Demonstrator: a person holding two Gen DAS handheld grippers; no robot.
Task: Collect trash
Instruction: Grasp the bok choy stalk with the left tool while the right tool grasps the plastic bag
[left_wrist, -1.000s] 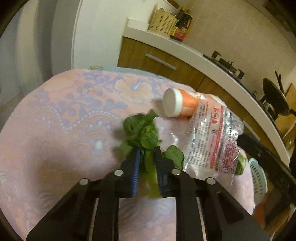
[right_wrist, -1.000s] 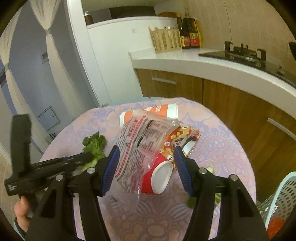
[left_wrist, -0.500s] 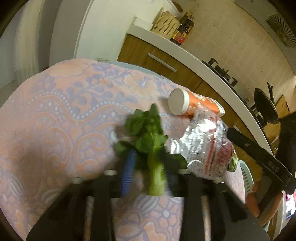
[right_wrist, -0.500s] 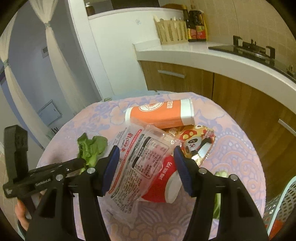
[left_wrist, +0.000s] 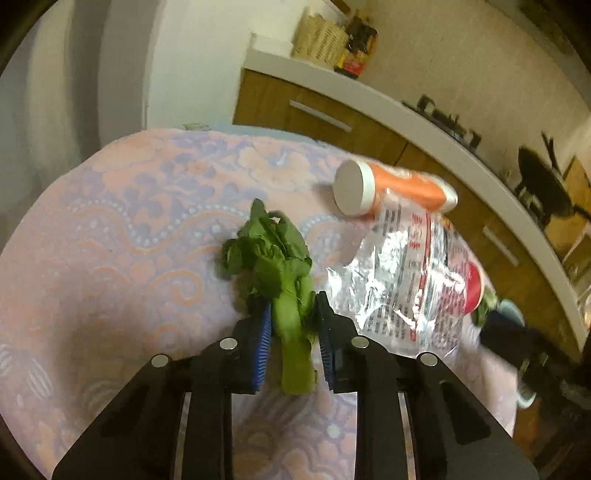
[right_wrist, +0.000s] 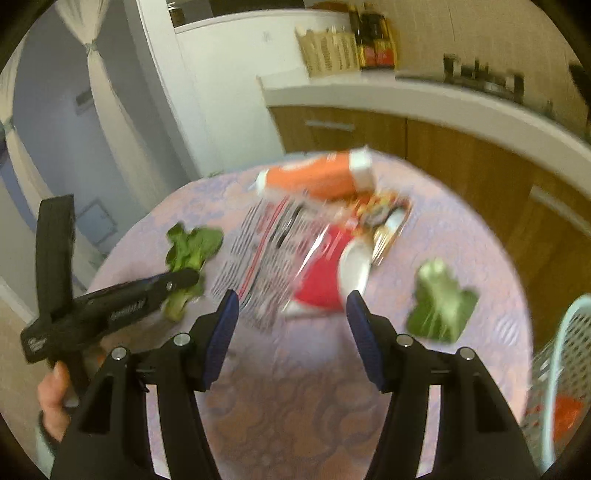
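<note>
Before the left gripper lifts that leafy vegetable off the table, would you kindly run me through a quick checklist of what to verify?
1. Left gripper straddles the vegetable stem: ok; a blue pad sits on each side.
2. Firm clamp on the stem: cannot tell; the pads look close, but contact on both sides is unclear.
3. Clear plastic bag free of the left gripper: ok; it lies just to the right, apart from the fingers.
4. Right gripper out of the way: ok; it is open and empty above the tablecloth.
5. Basket ready to receive trash: ok; visible at the table's right edge.
6. Second leafy piece remaining: not ok; uncollected.
</note>
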